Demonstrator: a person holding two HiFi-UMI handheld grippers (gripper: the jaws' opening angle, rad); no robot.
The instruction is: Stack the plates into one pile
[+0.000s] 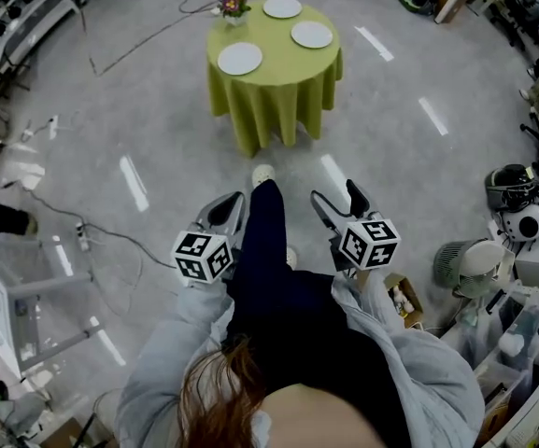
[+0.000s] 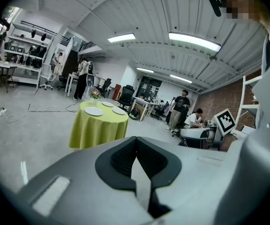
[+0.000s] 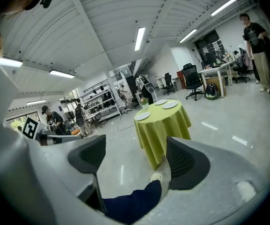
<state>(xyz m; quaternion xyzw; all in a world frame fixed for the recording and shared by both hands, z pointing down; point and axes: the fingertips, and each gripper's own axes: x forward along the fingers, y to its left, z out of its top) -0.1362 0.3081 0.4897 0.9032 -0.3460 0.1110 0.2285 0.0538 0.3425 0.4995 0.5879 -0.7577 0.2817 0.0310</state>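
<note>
Lying apart on the distant bench [image 1: 278, 96], the three plates [image 1: 240, 59] are unstacked; approach is judged in hand. The left gripper [image 1: 233, 202] is clenched empty, the right gripper [image 1: 336, 194] released; a plate must be reached next.

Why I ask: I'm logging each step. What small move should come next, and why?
Probably step closer to the table: the three plates lie apart on it, well beyond both grippers. The left gripper is shut and the right gripper open, both empty, so nothing can be picked up until they are within reach.
</note>
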